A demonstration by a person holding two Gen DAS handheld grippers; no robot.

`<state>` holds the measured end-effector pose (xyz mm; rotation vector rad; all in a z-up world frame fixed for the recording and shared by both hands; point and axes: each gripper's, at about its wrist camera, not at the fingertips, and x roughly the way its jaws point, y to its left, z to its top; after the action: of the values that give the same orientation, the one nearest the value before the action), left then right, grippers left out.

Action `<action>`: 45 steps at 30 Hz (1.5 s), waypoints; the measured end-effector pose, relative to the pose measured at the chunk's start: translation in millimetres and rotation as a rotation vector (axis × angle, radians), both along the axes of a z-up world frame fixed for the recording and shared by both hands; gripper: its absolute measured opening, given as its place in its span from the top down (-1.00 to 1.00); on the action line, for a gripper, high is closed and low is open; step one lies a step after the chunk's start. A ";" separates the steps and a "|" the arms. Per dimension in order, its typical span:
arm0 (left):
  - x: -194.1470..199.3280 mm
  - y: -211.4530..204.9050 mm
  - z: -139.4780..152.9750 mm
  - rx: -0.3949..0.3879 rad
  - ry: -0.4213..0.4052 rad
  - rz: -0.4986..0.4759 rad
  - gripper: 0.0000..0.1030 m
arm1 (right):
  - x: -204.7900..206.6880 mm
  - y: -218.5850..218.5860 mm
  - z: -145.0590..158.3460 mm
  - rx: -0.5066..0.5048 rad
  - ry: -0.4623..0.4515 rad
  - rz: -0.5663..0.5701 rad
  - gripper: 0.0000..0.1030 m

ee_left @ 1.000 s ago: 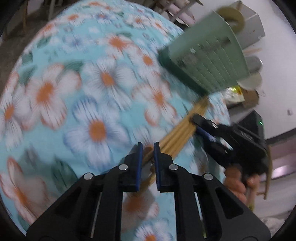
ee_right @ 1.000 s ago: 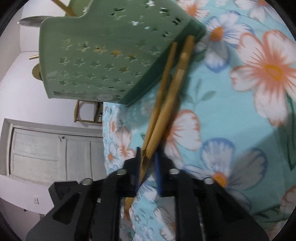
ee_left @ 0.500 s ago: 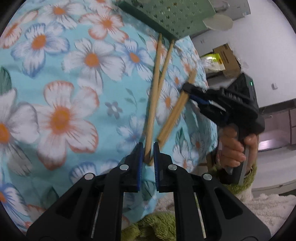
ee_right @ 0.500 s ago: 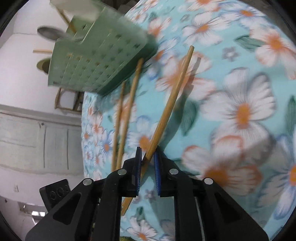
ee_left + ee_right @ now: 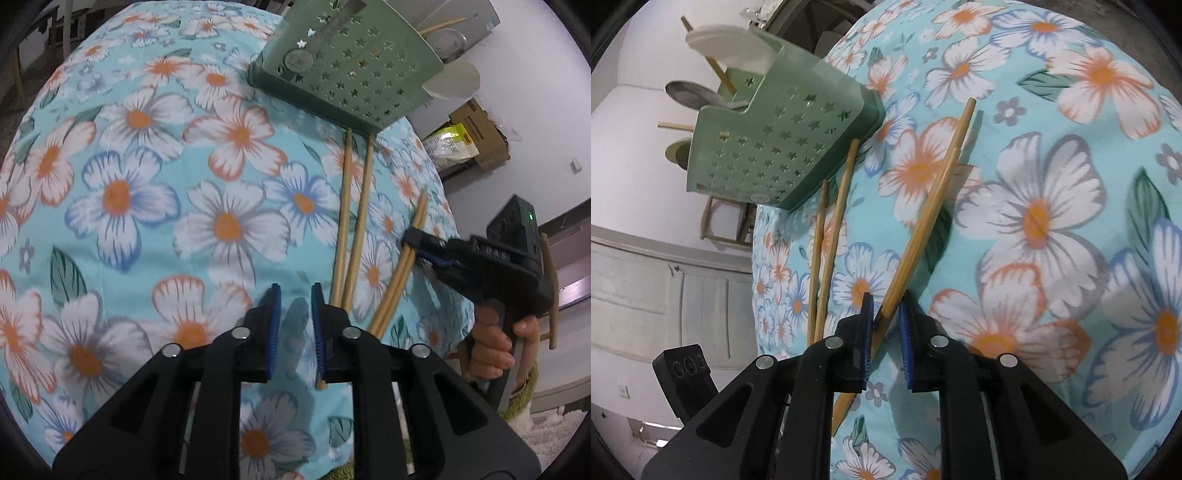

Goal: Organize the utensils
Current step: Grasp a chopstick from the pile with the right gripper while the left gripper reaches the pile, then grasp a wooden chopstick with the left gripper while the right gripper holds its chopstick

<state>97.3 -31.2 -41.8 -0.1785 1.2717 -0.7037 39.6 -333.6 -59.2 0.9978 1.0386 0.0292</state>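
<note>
A green star-punched utensil holder point(image 5: 351, 62) point(image 5: 783, 140) stands on the flowered tablecloth point(image 5: 147, 221). One pair of wooden chopsticks point(image 5: 351, 206) point(image 5: 831, 229) lies flat on the cloth, its far ends touching the holder's base. My left gripper point(image 5: 295, 295) sits just left of their near ends; its jaws are opening with nothing between them. My right gripper point(image 5: 886, 306) point(image 5: 410, 240) is shut on a second pair of chopsticks point(image 5: 931, 206) point(image 5: 406, 266), gripped near the thick ends and angled up off the cloth.
The holder has a metal spoon point(image 5: 683, 94), a white scoop point(image 5: 727, 48) and wooden handles in it. The table's edge point(image 5: 443, 206) drops off beside the right gripper. A cardboard box point(image 5: 476, 136) and a yellow-green bag point(image 5: 448, 146) lie on the floor beyond.
The left gripper's jaws have parted and let go of the first pair, which now lies on the cloth to its right. The right gripper has carried its pair away from the holder.
</note>
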 end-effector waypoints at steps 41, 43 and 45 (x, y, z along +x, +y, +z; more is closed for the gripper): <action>43.3 -106.4 -6.2 0.166 -0.216 -0.139 0.53 | -10.9 -74.4 -7.6 0.042 -0.026 -0.141 0.80; 43.1 -107.0 -6.0 0.174 -0.225 -0.139 0.53 | -10.4 -71.8 -3.3 0.011 -0.023 -0.118 0.79; 43.5 -107.7 -6.4 0.180 -0.230 -0.137 0.55 | -9.3 -70.1 4.4 -0.044 -0.011 -0.076 0.79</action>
<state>140.8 -138.9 -48.2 0.1351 1.1262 -0.7013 30.3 -403.7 -54.8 0.9956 0.9866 -0.0502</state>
